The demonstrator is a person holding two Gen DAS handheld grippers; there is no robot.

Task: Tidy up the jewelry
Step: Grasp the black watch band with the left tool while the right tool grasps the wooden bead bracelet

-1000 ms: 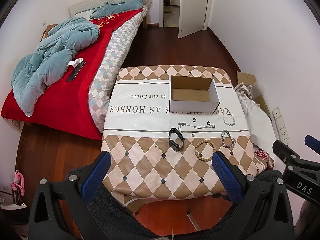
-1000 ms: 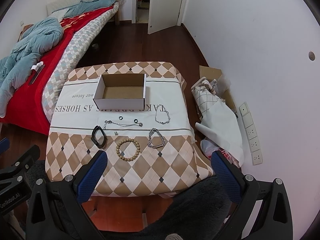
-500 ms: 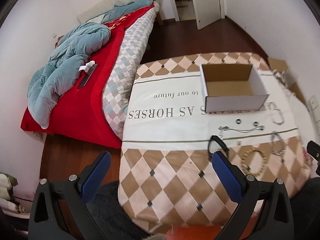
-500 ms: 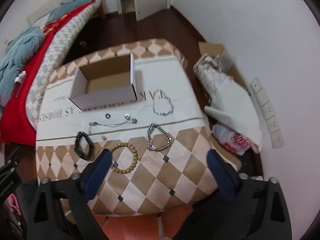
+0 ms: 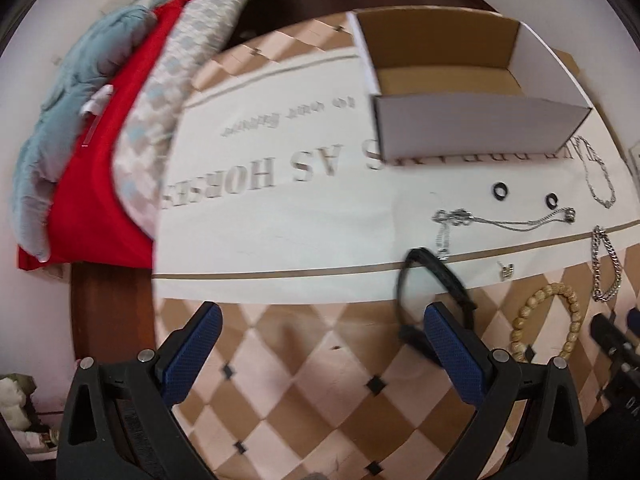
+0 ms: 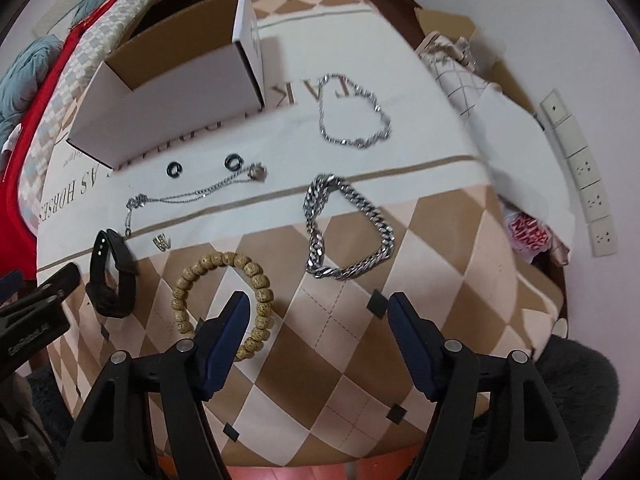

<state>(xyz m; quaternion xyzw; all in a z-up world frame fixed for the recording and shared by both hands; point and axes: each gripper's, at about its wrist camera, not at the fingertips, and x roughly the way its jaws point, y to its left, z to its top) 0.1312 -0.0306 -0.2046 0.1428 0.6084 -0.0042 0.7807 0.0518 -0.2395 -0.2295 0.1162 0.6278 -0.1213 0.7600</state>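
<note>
Judging by looks, the chain (image 6: 347, 227) is heavy, slinky; best pinched mid-link. Both grippers (image 6: 316, 316) (image 5: 320, 326) are held spread, empty.

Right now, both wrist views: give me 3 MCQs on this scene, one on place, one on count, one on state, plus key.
1. Where does the wooden bead bracelet lie?
A. in the box
B. on the table between the black band and the heavy silver chain bracelet
C. on the bed

2. How many small black rings lie in front of the cardboard box?
A. one
B. two
C. four

3. What is the right gripper doing?
A. open, holding nothing
B. shut on the beads
C. shut on the chain

Key: B, it sits between them; B, a pair shows near the box wall; A, fingers apart over bare cloth.
</note>
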